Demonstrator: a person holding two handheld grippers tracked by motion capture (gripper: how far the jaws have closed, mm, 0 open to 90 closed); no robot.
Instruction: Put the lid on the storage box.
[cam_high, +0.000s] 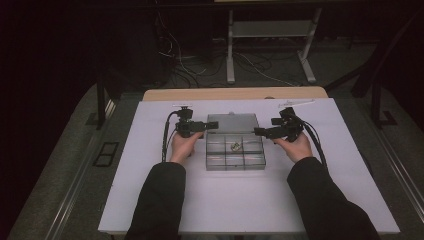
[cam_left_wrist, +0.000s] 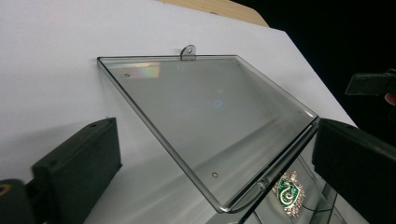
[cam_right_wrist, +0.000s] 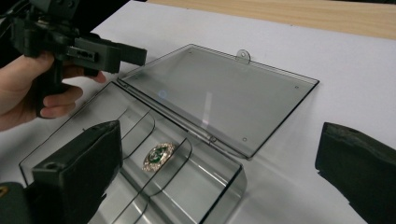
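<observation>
High view shows the clear box (cam_high: 235, 152) on the white tabletop (cam_high: 150, 200) between both open grippers, left gripper (cam_high: 202, 126) and right gripper (cam_high: 260, 132), a green badge (cam_high: 234, 146) already inside, its lid (cam_high: 232, 122) flat behind, so closing probably remains.

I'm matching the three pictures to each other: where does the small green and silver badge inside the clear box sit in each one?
High view: the badge sits in a middle compartment of the clear box, at table centre.
Left gripper view: bottom right, just below the open lid's hinge edge.
Right gripper view: lower centre-left, in a compartment near the hinge.
Shared landmark: the lid's small hanging tab, on its far edge.
</observation>
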